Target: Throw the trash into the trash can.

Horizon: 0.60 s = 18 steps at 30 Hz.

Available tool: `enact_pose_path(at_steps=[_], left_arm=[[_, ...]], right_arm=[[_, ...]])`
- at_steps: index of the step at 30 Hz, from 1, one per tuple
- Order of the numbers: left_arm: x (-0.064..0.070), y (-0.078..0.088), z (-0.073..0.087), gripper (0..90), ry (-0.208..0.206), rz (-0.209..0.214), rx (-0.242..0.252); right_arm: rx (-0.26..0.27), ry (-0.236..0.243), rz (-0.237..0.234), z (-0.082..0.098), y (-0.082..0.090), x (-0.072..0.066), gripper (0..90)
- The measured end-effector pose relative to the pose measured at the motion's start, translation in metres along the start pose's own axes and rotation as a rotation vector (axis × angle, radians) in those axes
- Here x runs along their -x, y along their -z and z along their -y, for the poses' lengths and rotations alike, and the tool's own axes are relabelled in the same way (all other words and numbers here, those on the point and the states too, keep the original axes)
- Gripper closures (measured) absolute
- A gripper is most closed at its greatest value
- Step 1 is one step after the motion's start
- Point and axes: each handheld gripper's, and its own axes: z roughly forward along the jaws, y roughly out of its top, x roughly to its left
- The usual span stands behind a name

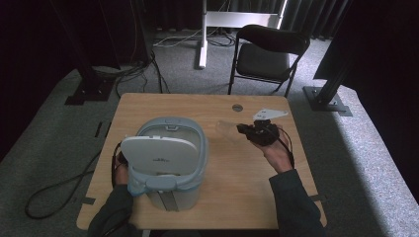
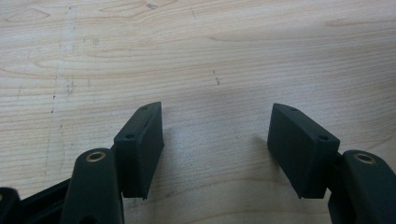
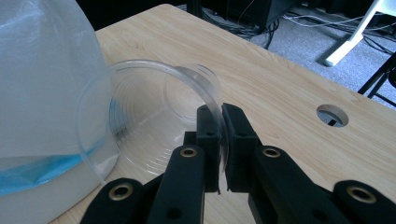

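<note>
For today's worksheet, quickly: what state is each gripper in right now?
Left gripper: open, nothing between its jaws.
Right gripper: closed on the clear plastic cup rim.

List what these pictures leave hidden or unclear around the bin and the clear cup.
- Bin interior: high view, raised lid covers it.
- Left gripper: high view, hidden behind the bin.
- Clear cup base: right gripper view, blurred against the bin wall.
- Cup in high view: too faint to judge.
</note>
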Motion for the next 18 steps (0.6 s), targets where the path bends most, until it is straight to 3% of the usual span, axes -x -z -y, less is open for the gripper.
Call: enact_pose_path(at_steps=[18], left_arm=[[0.0,0.0,0.0,36.2,0.0,0.0,0.0]], right_arm=[[0.026,0.021,-0.012,-0.013,0.005,-0.006,85.9]])
